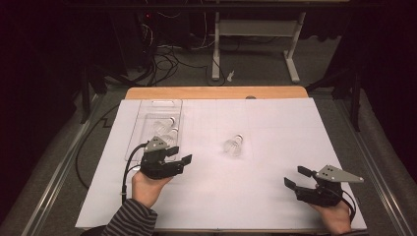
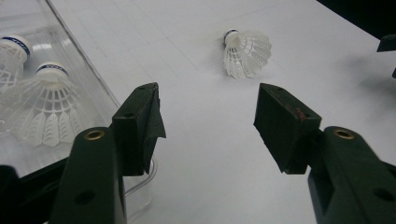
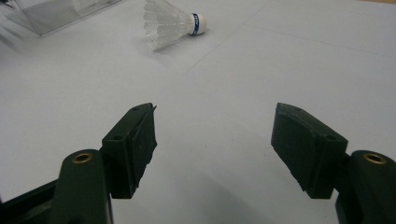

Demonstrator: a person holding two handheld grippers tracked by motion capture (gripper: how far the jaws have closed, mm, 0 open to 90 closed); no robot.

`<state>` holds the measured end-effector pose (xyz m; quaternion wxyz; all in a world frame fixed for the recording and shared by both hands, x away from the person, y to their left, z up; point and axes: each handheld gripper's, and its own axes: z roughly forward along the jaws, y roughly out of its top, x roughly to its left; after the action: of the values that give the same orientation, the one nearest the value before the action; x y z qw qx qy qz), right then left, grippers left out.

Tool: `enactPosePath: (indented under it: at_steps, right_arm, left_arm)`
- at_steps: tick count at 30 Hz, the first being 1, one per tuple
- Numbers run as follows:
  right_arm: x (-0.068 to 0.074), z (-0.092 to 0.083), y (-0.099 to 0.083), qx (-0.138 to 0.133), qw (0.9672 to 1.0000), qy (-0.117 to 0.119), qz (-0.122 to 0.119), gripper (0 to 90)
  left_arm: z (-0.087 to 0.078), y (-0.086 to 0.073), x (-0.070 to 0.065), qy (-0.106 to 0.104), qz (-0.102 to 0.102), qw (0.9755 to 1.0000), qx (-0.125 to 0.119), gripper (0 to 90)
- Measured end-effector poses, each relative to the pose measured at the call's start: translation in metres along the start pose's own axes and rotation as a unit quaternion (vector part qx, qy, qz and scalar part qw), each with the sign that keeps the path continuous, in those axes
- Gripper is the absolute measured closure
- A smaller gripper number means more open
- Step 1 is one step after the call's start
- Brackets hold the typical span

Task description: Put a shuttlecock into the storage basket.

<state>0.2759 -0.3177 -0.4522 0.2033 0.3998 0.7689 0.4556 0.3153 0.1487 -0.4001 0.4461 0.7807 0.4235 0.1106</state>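
Note:
A white shuttlecock [image 1: 233, 145] lies on its side in the middle of the white sheet, also seen in the left gripper view [image 2: 246, 52] and the right gripper view [image 3: 169, 23]. Two more shuttlecocks [image 1: 166, 130] rest in a clear plastic tray [image 1: 147, 110] at the left; the left gripper view shows one [image 2: 44, 107] close by. My left gripper [image 1: 178, 155] [image 2: 208, 116] is open beside the tray's near corner, with nothing between its jaws. My right gripper [image 1: 296, 177] [image 3: 215, 140] is open at the sheet's near right, holding nothing.
The white sheet [image 1: 275, 128] covers a wooden table [image 1: 216, 92]. Beyond the far edge are cables on the floor [image 1: 167, 64] and a white table frame [image 1: 255, 44]. A metal rail [image 1: 59, 167] runs along the left side.

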Motion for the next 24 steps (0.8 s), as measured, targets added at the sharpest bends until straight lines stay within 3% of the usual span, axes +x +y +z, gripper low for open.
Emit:
enactPosePath:
  at_steps: [24]
  right_arm:
    - [0.000,0.000,0.000,-0.001,1.0000,0.001,-0.001,31.3]
  left_arm:
    - [0.021,0.011,-0.007,-0.011,0.004,0.9999,0.008,42.1]
